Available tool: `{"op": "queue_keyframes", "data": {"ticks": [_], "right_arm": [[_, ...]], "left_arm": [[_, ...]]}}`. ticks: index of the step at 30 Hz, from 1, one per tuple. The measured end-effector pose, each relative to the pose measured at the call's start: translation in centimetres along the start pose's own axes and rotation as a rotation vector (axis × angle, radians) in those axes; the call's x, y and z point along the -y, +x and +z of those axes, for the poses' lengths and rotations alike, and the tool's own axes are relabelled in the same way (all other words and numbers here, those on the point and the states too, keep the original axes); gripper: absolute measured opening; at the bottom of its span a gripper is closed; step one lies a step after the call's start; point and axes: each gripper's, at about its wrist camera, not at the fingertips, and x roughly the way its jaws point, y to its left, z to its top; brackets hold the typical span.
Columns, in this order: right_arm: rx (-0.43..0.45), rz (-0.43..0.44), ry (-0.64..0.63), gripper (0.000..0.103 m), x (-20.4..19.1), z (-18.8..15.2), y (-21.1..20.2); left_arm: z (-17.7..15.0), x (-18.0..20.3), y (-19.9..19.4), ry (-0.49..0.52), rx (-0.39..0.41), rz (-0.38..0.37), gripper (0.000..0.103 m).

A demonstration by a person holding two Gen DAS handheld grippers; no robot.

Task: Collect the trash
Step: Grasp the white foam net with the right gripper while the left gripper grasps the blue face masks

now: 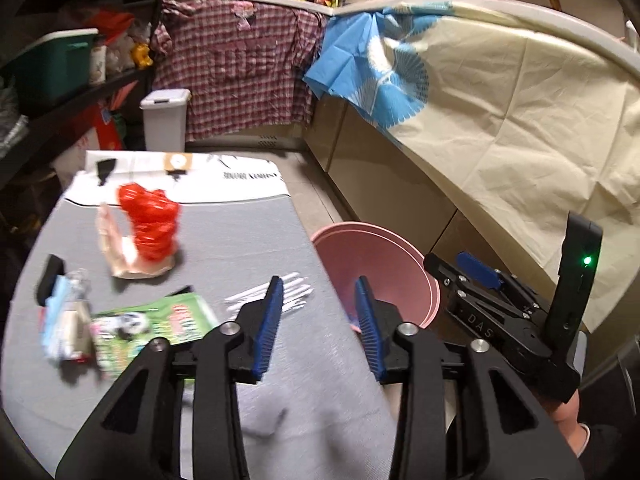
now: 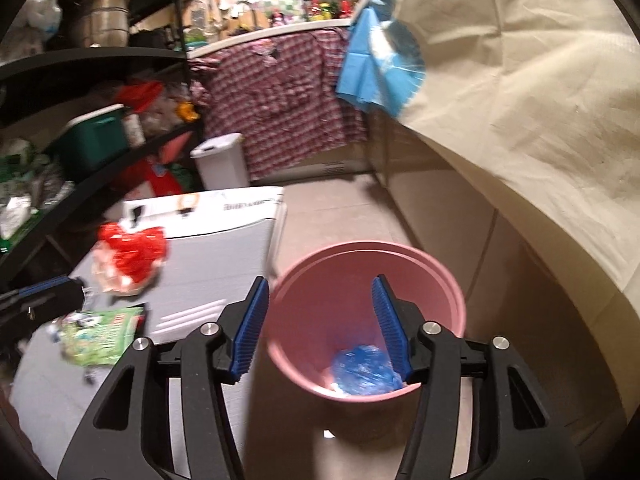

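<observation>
Right wrist view: the right gripper (image 2: 316,320) hangs over the pink bin (image 2: 440,280), jaws wide and empty, blue trash (image 2: 360,372) inside. The left gripper (image 1: 318,320) is wide and empty too. Next, I think, grab the red bag (image 1: 152,220) on the table (image 1: 240,240).

- On surface (image 1: 248,240): crumpled bag (image 1: 150,222) behind, snack packet (image 1: 156,326) in front.
- Right of surface, on floor: bin (image 2: 362,258).
- In bin: wad (image 2: 366,370).
</observation>
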Motion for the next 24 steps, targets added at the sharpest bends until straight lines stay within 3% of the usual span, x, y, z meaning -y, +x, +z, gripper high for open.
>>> {"op": "queue_keyframes", "data": {"ticks": [8, 14, 20, 24], "right_arm": [[-0.005, 0.154, -0.082, 0.046, -5.4, -1.6, -1.9], [-0.064, 0.252, -0.133, 0.046, -9.2, -3.1, -1.4], [-0.146, 0.31, -0.163, 0.048, -11.8, -4.5, 0.0], [-0.204, 0.334, -0.164, 0.054, -12.6, -5.3, 1.6]], "left_arm": [[0.7, -5.5, -6.0, -0.006, 0.043, 0.073, 0.03], [0.1, -9.2, -8.4, -0.034, 0.088, 0.139, 0.03], [-2.6, -14.5, -8.2, -0.204, 0.094, 0.228, 0.03], [-3.2, -16.3, -6.5, -0.215, 0.063, 0.279, 0.03]]}}
